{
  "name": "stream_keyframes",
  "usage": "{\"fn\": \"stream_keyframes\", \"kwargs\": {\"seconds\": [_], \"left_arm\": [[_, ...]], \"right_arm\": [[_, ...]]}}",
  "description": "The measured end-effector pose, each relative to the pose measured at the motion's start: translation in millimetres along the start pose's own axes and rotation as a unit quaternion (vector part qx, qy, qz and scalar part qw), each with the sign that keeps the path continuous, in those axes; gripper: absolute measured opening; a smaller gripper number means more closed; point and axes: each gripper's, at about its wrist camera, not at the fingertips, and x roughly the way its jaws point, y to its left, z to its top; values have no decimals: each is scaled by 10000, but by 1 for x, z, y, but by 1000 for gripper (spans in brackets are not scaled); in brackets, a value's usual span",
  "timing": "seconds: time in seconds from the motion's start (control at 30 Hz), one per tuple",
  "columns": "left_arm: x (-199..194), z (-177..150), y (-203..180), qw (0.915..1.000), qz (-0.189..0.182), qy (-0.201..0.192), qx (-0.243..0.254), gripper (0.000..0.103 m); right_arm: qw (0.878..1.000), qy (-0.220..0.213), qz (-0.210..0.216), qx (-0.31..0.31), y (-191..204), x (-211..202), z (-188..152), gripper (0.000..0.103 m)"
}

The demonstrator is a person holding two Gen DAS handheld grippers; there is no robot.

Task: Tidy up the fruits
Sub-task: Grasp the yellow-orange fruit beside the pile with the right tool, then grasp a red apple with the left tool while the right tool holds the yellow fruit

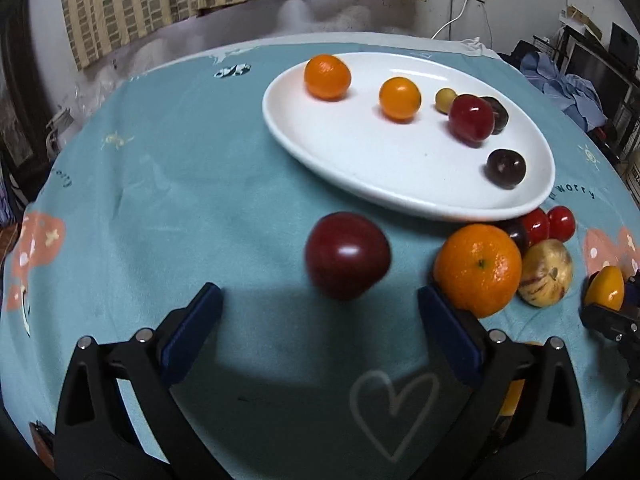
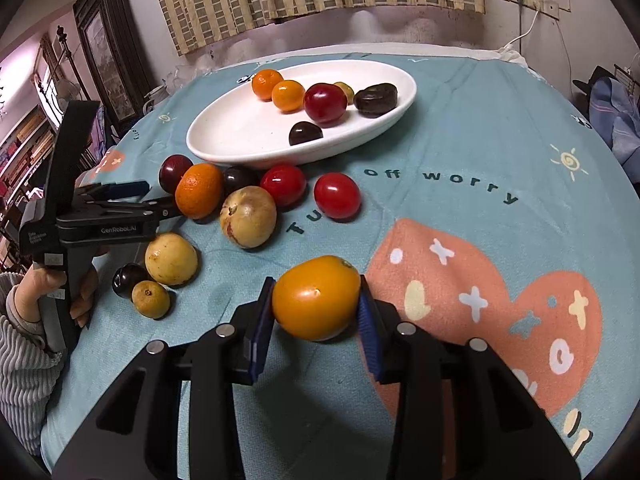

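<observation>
plate [image 2: 224, 140]: six fruits (two oranges); left fingers [image 1: 208, 308] spread, right fingers [image 2: 262, 320] pinching yellow fruit [image 2: 316, 298].

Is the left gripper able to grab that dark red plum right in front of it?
Probably yes. The left gripper is open wide, and the dark red plum sits just ahead between its fingers with nothing between; the big orange crowds the right finger.

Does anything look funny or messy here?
Nothing is spilled or broken. Many fruits, like the mandarin and two red tomatoes, lie loose on the cloth beside the plate, not on it.
</observation>
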Motion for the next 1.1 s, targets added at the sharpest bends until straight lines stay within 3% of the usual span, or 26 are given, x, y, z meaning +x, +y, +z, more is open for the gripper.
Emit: {"fn": "stream_keyframes", "kwargs": {"seconds": [0.1,0.4,0.5,0.57,0.63,0.67,0.73,0.93,1.0,1.1], "left_arm": [[4,3,11,9994,-227,52,-260,101],[4,3,10,9996,-111,-10,-274,99],[-5,9,16,9985,-128,-358,-386,85],[-3,12,19,9985,-52,-396,-384,84],[3,13,16,9991,-187,-234,-307,66],[3,14,15,9991,-202,-234,-274,60],[0,15,15,9985,-343,-331,-260,40],[-13,10,11,9968,-462,-596,-254,39],[-30,7,9,9959,-342,-820,-188,39],[-57,16,11,9907,-582,-1178,-339,39]], "right_arm": [[10000,3,-6,-9,0,0,0,39],[10000,15,-39,-59,3,1,0,41],[10000,24,-52,-69,3,1,0,41],[10000,25,-50,-66,3,0,0,41],[10000,25,-54,-69,4,1,0,41],[10000,26,-57,-72,4,1,0,41],[10000,25,-58,-70,3,0,-1,41],[10000,-58,56,44,0,-3,1,39],[9994,-288,94,148,-4,-13,6,39],[9956,-823,233,369,-12,-32,21,39]]}}
